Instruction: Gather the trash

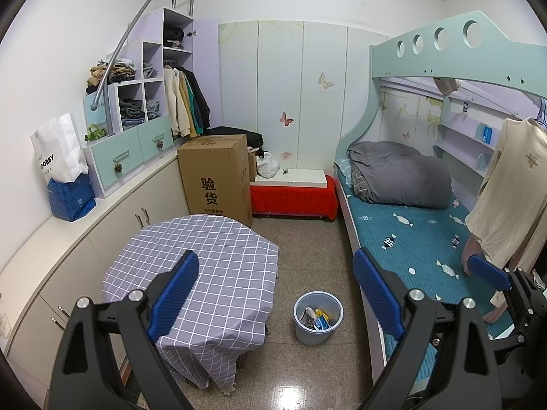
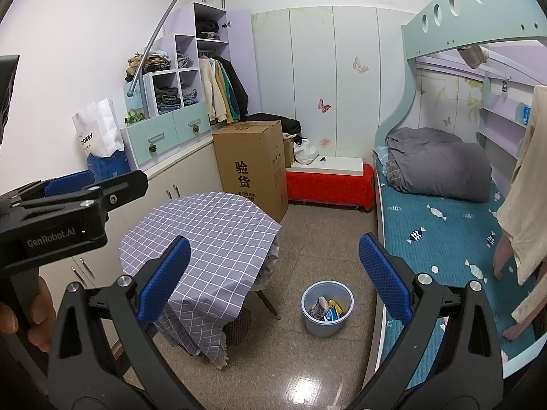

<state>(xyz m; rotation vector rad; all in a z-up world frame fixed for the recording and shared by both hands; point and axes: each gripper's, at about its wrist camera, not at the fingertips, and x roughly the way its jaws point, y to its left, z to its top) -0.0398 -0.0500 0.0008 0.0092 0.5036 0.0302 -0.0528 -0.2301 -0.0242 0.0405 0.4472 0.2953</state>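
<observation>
A pale blue trash bin (image 1: 307, 336) stands on the tiled floor between the table and the bed, with crumpled wrappers (image 1: 316, 317) inside it. My left gripper (image 1: 275, 290) is open and empty, well above and short of the bin. A blue pad (image 1: 489, 271) of my right gripper shows at the right edge, over the bed. In the right wrist view the same bin (image 2: 321, 329) and wrappers (image 2: 326, 309) lie below my right gripper (image 2: 273, 276), which is also open and holds nothing. A hand (image 2: 20, 314) holds the left gripper's black body (image 2: 68, 218) at the left.
A round table with a grey checked cloth (image 1: 205, 256) stands left of the bin, and a bunk bed with a teal mattress (image 1: 410, 239) is on the right. Behind them are a tall cardboard box (image 1: 215, 177), a red-covered bench (image 1: 294, 198) and white cabinets (image 1: 68, 256). A beige shirt (image 1: 509, 188) hangs at right.
</observation>
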